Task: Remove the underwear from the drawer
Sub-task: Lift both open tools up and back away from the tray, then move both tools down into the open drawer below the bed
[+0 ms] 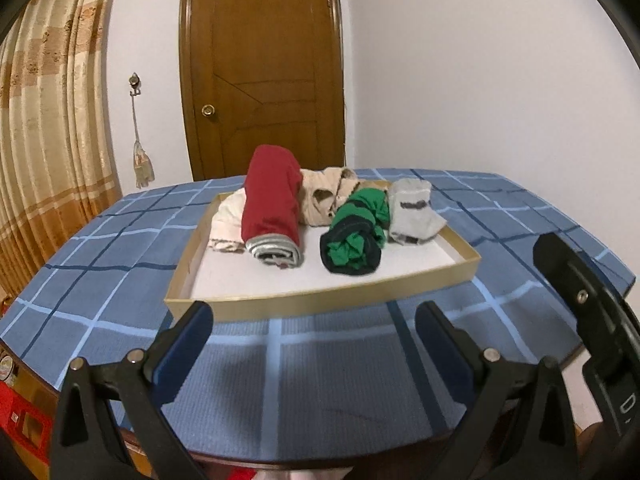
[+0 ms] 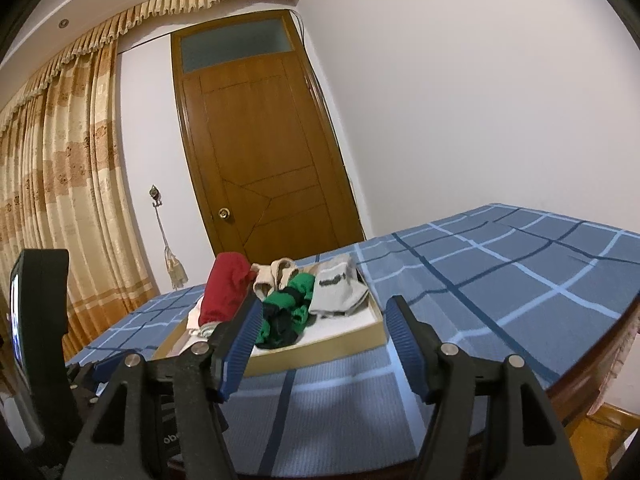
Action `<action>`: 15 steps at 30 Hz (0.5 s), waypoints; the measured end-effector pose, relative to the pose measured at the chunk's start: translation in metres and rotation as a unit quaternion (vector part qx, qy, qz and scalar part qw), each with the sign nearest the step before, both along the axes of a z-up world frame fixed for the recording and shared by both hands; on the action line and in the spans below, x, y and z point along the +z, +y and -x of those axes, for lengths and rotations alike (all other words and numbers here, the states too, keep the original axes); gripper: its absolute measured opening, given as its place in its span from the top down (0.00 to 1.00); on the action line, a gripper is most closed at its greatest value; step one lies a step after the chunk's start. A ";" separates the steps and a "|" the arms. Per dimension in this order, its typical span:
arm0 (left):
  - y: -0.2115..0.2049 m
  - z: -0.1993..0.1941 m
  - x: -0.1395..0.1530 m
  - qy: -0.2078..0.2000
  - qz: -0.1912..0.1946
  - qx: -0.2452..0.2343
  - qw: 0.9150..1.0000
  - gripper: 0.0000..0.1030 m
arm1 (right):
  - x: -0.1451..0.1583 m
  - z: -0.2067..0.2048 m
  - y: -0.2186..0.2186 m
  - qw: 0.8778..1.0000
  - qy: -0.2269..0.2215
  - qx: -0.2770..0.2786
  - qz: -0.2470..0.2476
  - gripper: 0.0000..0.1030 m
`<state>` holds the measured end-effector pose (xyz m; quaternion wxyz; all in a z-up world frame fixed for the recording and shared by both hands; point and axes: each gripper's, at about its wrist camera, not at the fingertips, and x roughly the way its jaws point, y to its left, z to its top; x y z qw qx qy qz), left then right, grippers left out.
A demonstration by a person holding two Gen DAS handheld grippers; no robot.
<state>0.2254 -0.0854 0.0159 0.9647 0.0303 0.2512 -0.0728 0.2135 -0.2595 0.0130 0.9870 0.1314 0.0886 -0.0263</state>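
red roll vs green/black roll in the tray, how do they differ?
The red rolled garment has a grey striped band at its near end; the green-and-black rolled garment is two-tone. Red sits left, leaning on cream clothes, and reaches higher; green lies lower, centre-right, looser. Both rest in the shallow tan tray, ungripped.

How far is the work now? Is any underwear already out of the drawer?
Nothing is out yet. The red roll, green roll, grey piece and beige pieces all lie in the drawer. Both tongs, left and right, are open and empty, before the drawer. Everything remains to be taken out.
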 end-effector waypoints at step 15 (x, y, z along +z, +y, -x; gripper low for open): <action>0.065 0.035 -0.034 0.080 -0.032 -0.005 0.996 0.00 | -0.011 0.035 -0.014 0.997 0.065 0.035 0.023 0.35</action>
